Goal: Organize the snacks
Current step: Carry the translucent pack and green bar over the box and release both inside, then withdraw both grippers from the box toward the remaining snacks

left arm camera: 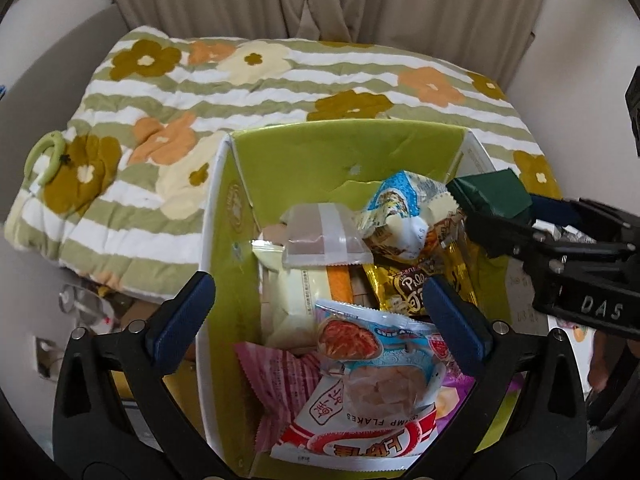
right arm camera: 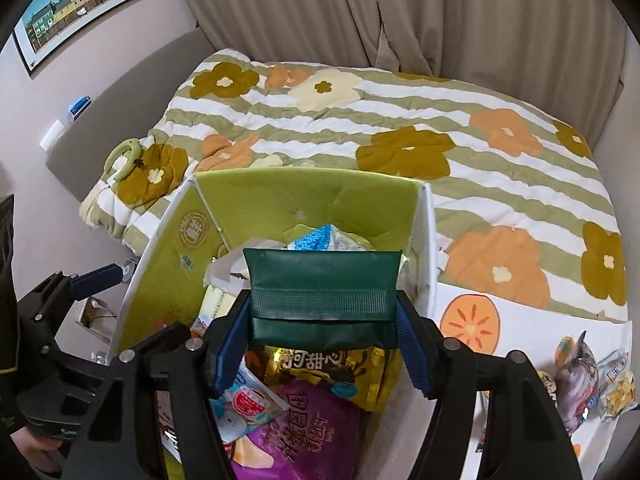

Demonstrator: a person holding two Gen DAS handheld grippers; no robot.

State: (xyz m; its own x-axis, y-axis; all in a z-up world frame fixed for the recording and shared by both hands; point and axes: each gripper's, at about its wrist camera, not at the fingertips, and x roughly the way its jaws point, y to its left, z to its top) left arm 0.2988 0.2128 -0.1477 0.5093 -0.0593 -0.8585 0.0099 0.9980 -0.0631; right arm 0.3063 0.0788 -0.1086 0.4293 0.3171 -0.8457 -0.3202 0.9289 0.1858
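Note:
A cardboard box (left arm camera: pixel 320 160) with a lime-green lining stands against the bed, holding several snack packets. Among them are a shrimp flakes bag (left arm camera: pixel 360 420), a gold packet (left arm camera: pixel 400 288), a pink packet (left arm camera: pixel 276 380) and a purple bag (right arm camera: pixel 312 432). My left gripper (left arm camera: pixel 318 284) hangs wide open over the box with nothing between its pads. My right gripper (right arm camera: pixel 323 300) is shut on a dark green packet (right arm camera: pixel 320 280), held by its two sides over the box's right part. The same green packet (left arm camera: pixel 490 194) shows at the right in the left wrist view.
A flowered, striped quilt (right arm camera: pixel 400 120) covers the bed behind the box, with a pale green ring (right arm camera: pixel 124 160) on it. Loose snack packets (right arm camera: pixel 580 380) lie on a white sheet right of the box. Curtains hang at the back; a framed picture (right arm camera: pixel 80 4) is on the wall.

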